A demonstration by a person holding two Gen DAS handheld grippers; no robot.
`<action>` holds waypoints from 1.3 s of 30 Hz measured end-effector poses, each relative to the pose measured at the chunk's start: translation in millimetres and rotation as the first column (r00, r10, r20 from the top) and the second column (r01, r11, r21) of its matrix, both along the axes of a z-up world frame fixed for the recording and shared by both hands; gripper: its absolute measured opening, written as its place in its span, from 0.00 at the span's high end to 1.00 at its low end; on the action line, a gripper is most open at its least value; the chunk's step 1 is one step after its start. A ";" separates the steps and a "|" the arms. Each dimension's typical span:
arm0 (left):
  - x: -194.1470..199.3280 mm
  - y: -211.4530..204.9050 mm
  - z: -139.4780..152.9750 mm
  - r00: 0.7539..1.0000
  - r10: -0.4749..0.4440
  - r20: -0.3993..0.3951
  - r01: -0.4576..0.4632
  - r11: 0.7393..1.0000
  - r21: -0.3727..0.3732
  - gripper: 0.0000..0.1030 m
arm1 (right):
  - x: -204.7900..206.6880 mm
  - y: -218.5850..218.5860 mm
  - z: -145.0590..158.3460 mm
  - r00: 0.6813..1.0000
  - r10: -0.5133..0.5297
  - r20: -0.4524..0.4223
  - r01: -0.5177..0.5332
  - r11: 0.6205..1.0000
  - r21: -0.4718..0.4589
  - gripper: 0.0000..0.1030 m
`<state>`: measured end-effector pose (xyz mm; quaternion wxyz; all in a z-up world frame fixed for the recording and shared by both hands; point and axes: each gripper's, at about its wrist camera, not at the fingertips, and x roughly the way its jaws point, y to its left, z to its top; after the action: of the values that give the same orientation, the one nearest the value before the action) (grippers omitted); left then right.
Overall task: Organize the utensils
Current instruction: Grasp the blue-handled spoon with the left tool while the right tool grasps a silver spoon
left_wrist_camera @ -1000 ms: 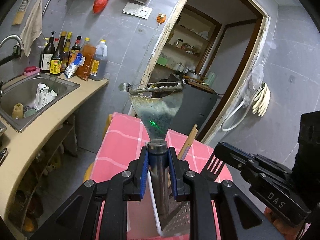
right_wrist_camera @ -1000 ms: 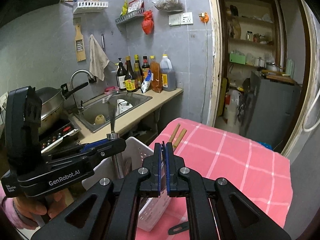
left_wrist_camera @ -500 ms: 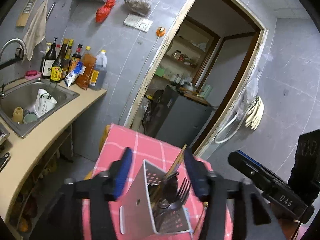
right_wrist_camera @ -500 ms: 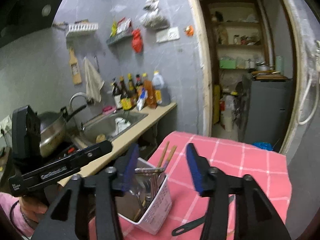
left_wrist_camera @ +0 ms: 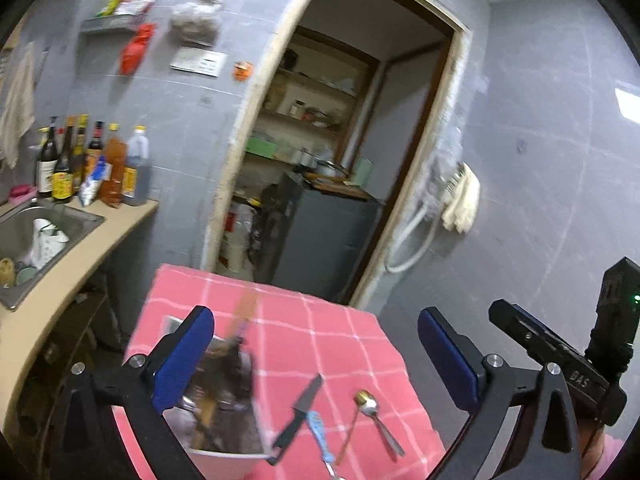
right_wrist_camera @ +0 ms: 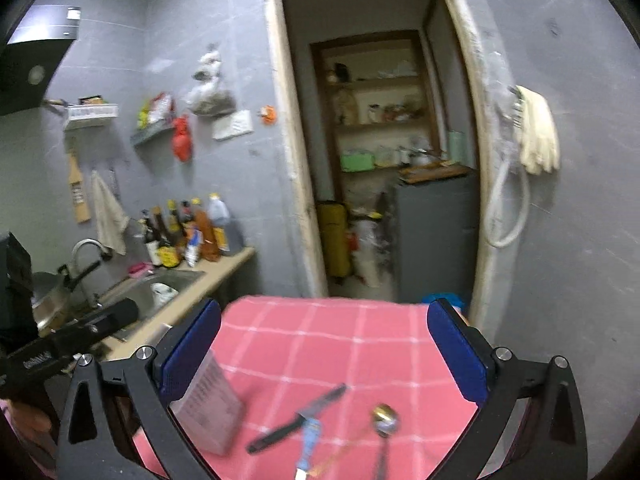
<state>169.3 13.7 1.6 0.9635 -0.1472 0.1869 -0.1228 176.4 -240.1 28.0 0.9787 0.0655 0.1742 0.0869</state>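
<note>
A white utensil holder stands on the pink checked tablecloth and holds several utensils, blurred; it also shows in the right wrist view. A black knife, a blue-handled utensil and a spoon lie on the cloth to its right. The right wrist view shows the knife, the blue-handled utensil and the spoon. My left gripper is open and empty above the holder and knife. My right gripper is open and empty above the utensils.
A counter with a sink and several bottles runs along the left. A doorway with shelves and a grey cabinet lies behind the table. The right gripper's body shows at the right of the left wrist view.
My left gripper let go of the metal spatula, now in the holder, and opened wide. My right gripper also opened. Both have pulled back and up from the holder.
</note>
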 end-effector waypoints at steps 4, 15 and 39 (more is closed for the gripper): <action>7.0 -31.4 -12.3 0.995 -0.068 -0.067 0.070 0.997 0.033 0.01 | -2.5 -32.8 -26.7 0.994 -0.030 -0.101 0.031 0.999 0.010 0.01; 33.3 -78.0 -75.1 0.938 -0.107 -0.330 0.133 0.990 0.056 0.01 | 6.7 -83.3 -123.4 0.936 0.027 -0.351 0.018 0.992 0.124 0.01; 99.6 -107.5 -173.6 0.777 -0.015 -0.629 0.093 0.991 0.092 0.50 | 125.9 -54.6 -222.5 0.785 0.343 -0.516 -0.262 0.938 0.226 0.66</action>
<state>268.9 -93.9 -172.0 0.8494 -0.1172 0.5078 -0.0834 302.3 -294.8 -194.5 0.8535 0.1281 0.4483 0.2328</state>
